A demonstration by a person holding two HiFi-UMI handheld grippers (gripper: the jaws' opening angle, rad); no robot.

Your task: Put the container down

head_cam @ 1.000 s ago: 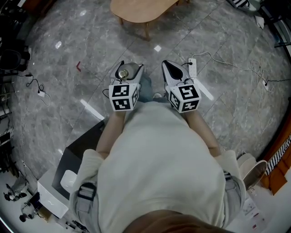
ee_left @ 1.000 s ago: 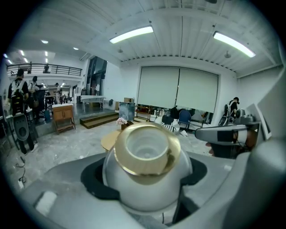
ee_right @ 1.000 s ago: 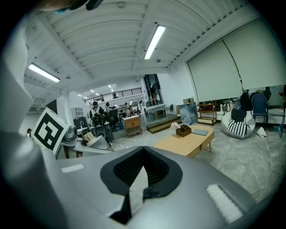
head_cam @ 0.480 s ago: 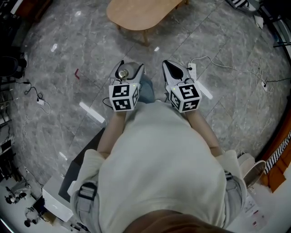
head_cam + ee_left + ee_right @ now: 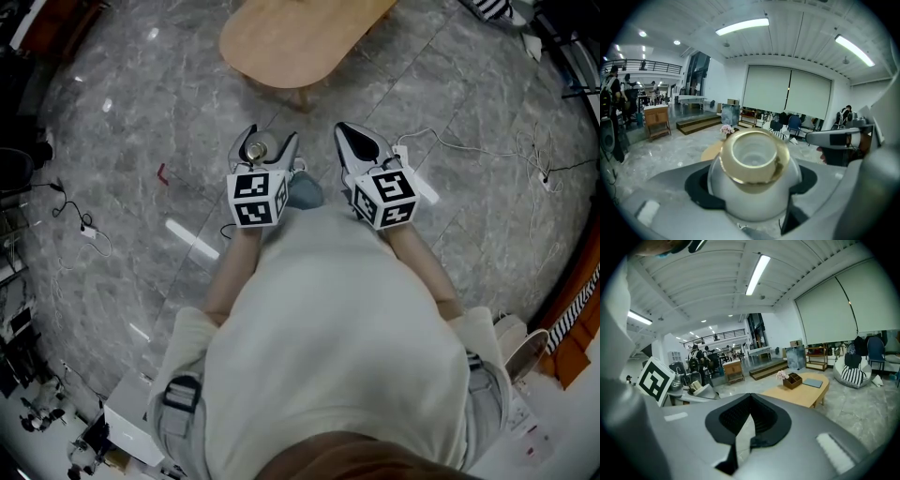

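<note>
Over grey marble floor (image 5: pixel 112 187), near oval wooden surface (image 5: pixel 291 37): round silver metal container (image 5: pixel 754 187) with gold rim, clamped in left hand-held gripper (image 5: pixel 269 141); right hand-held gripper (image 5: pixel 349 133) closed, empty.

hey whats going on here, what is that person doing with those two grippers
A person stands on a grey stone floor with a gripper in each hand. The left gripper is clamped on a round silver container with a gold rim, held up off the floor. The right gripper is shut and empty. A wooden table lies just ahead; the container is not yet put down.
</note>
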